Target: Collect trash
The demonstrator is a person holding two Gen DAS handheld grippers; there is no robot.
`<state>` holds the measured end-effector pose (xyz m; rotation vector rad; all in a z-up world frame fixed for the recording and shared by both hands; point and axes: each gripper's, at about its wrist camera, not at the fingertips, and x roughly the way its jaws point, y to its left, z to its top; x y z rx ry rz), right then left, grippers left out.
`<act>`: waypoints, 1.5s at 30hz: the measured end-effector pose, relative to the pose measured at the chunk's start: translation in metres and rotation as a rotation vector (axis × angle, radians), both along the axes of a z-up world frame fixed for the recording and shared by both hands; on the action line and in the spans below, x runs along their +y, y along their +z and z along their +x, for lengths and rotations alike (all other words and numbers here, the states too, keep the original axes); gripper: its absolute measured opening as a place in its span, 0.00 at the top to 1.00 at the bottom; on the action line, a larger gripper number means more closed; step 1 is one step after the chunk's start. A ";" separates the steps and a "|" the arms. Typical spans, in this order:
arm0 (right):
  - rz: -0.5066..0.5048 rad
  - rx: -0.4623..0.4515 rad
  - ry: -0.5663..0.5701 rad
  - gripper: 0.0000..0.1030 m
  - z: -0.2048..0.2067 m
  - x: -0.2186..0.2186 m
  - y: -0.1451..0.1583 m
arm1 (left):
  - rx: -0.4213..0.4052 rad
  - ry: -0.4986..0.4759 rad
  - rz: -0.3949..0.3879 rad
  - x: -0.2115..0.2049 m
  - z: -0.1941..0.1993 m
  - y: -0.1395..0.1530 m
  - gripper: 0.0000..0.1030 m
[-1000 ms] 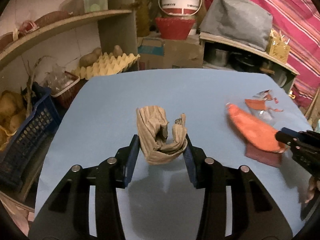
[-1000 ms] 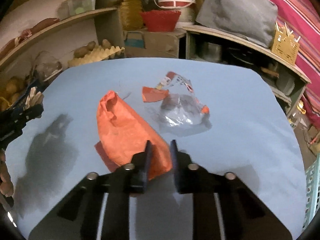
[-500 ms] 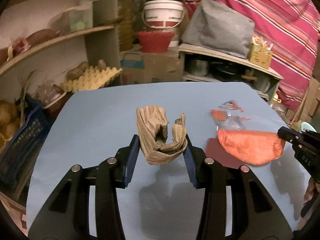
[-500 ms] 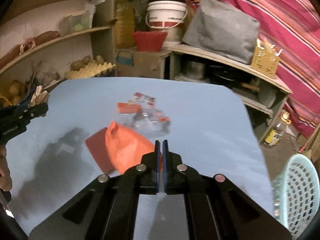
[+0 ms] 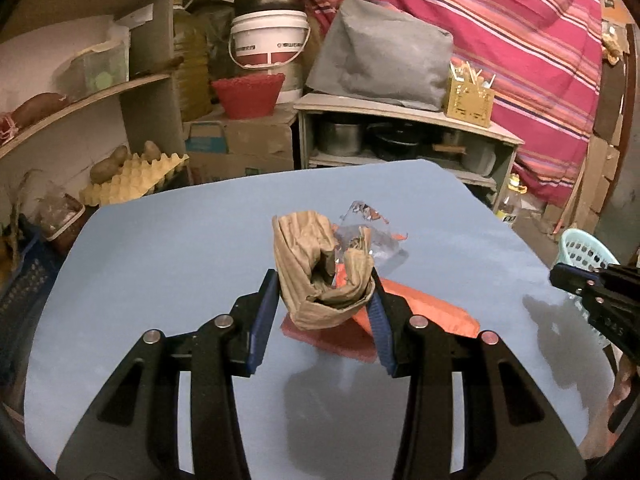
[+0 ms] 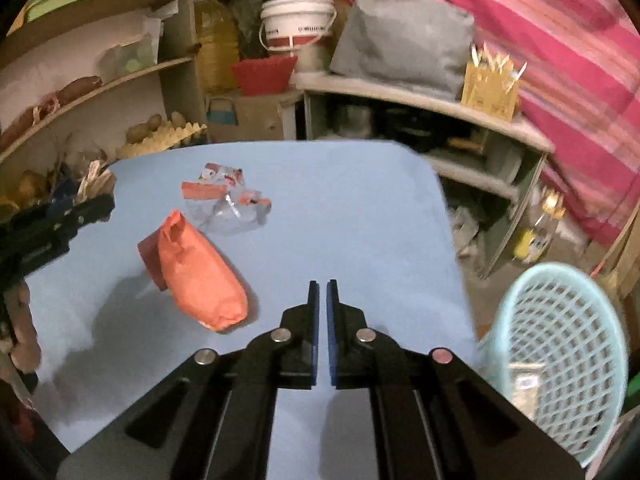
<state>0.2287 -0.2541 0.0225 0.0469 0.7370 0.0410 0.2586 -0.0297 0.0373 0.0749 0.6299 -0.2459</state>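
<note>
The left gripper (image 5: 324,300) clamps the crumpled brown paper (image 5: 316,276); the right gripper (image 6: 319,292), nearly closed, appears empty. A loose clamp may drop the paper short of the basket (image 6: 560,344).

No legible text found: dark lettering on the white bucket (image 5: 269,44) above its red band too small to read, print on the crumpled clear wrapper (image 6: 224,204) indistinct, white marking on the side of the right gripper (image 5: 560,276) blurred beyond reading.
</note>
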 end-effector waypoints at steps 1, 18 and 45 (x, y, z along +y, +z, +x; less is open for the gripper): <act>0.006 0.015 0.000 0.78 0.004 0.003 -0.004 | 0.004 0.003 0.000 0.002 -0.001 -0.002 0.59; -0.024 0.129 0.085 0.35 0.051 0.082 -0.057 | 0.052 0.137 -0.012 0.102 -0.001 -0.012 0.59; -0.201 -0.063 -0.058 0.97 -0.028 -0.004 0.009 | -0.014 0.026 -0.040 0.014 -0.008 0.005 0.59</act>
